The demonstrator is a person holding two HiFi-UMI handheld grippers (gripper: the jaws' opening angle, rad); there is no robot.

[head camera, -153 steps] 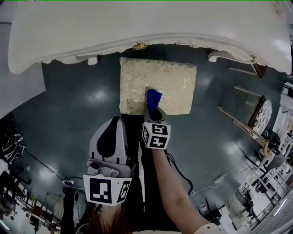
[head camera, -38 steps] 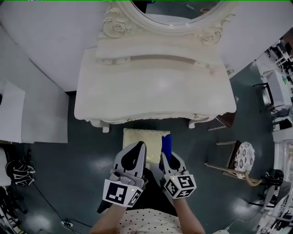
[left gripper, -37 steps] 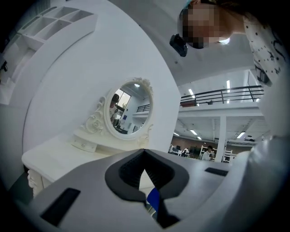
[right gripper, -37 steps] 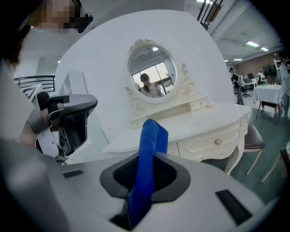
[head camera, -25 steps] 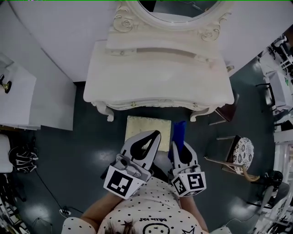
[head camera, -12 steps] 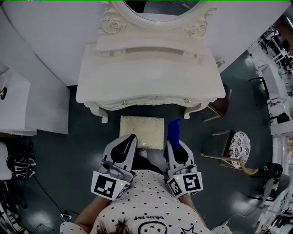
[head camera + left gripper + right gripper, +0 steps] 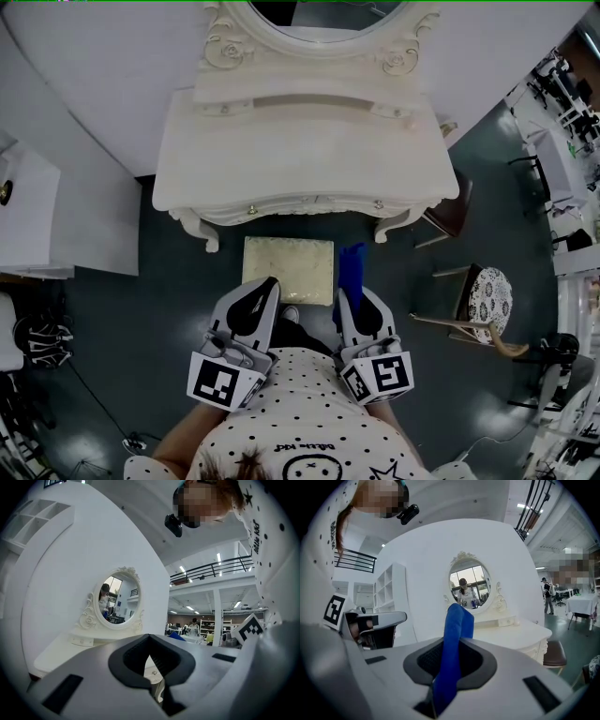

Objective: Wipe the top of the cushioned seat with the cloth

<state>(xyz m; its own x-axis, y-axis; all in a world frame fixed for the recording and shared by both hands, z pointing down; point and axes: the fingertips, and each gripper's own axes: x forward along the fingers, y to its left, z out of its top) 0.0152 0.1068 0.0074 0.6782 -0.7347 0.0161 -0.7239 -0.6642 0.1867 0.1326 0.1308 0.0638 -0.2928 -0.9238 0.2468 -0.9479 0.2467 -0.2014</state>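
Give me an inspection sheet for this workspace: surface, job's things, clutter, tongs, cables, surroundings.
Surface: cushioned seat, cream patterned top, nothing lying on it.
Job's things: blue cloth, held up off the seat, to its right in the head view.
Clutter: nothing seen.
Tongs: left tongs shut and empty; right tongs shut on the cloth.
Cables: thin dark cable on the floor at lower left.
Surroundings: white dressing table with oval mirror behind the seat; chair with a patterned round seat at right.
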